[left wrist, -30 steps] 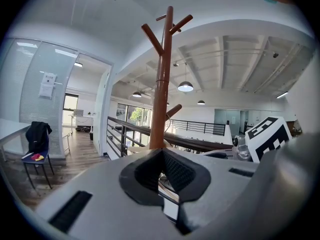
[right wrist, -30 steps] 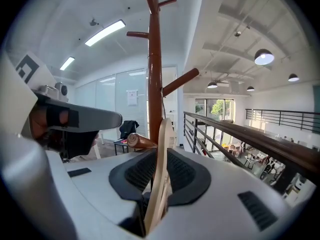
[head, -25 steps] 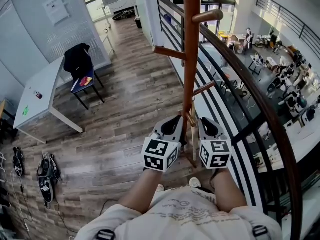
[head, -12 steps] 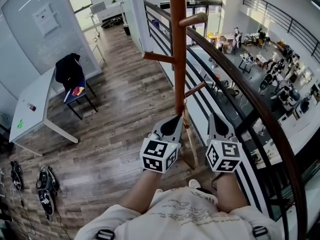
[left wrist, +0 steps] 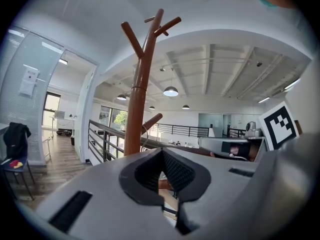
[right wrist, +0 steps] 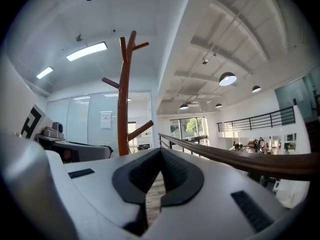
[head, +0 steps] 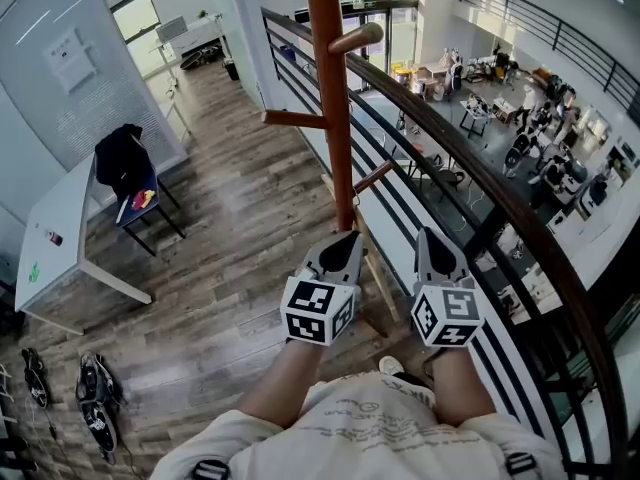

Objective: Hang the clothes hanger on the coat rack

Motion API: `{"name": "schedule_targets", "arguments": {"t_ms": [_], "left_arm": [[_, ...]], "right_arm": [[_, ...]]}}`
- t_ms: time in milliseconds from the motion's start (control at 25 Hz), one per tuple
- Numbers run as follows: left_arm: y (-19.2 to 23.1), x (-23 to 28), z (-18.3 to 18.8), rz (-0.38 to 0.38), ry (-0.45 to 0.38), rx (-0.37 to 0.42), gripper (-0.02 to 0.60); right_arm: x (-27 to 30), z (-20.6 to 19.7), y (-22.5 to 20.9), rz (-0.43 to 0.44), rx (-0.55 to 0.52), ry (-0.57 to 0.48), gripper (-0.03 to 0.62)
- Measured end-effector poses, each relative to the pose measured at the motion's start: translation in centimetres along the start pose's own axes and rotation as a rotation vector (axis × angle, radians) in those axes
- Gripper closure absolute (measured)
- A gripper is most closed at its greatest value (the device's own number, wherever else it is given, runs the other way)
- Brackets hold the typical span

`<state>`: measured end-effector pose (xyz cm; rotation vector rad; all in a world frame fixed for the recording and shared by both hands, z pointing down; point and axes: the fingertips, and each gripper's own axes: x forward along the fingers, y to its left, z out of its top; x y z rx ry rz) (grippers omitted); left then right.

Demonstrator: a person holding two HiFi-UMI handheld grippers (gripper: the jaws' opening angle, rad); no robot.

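Far left: white table (head: 70, 203), and at its far corner a chair with a dark jacket (head: 125, 163). Both are well apart from the job. No worktop under the work itself, only plank floor.

Centre: coat rack (head: 333, 118), a red-brown pole with stub pegs at several heights. The left gripper (head: 345, 243) sits at the pole, where it was a second ago. Its jaws are drawn almost together, and a sliver of wood shows in the slit. I take that to be the clothes hanger (head: 375, 278), so it is probably still pinched there.

Change: a second ago both grippers were crowded together on the hanger at the pole. The right gripper (head: 430, 238) has since come away to the right, and a clear gap has opened between the two. My reading is that the hanger's weight has gone onto the rack and only the left-hand release remains.

Hanger: pale wood, slim, slanting down and to the right just beside the pole, between the two grippers. In the left gripper view a thin wire loop (left wrist: 144, 132) shows at the lower peg (left wrist: 151, 122). It looks hooked over the peg, but it is too fine to be sure.

Right: the right gripper's jaws are closed to a narrow slit with only floorboards behind, so it is carrying nothing. Beyond it the dark handrail (right wrist: 240, 157) runs off, with the open hall below.
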<state>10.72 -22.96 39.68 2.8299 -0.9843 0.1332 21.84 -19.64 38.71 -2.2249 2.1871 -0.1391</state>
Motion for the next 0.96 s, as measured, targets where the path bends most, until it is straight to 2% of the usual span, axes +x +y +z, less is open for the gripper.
{"name": "schedule_targets", "arguments": {"t_ms": [520, 720, 960], "left_arm": [[-0.4, 0.5, 0.0, -0.017, 0.0, 0.004, 0.584], [-0.6, 0.6, -0.5, -0.02, 0.006, 0.001, 0.584], [-0.8, 0.6, -0.9, -0.02, 0.018, -0.008, 0.584]], "right_arm": [[0.0, -0.4, 0.1, 0.003, -0.016, 0.023, 0.594], [0.0, -0.9, 0.3, -0.009, -0.074, 0.03, 0.594], [-0.1, -1.3, 0.7, 0.005, -0.076, 0.04, 0.594]]}}
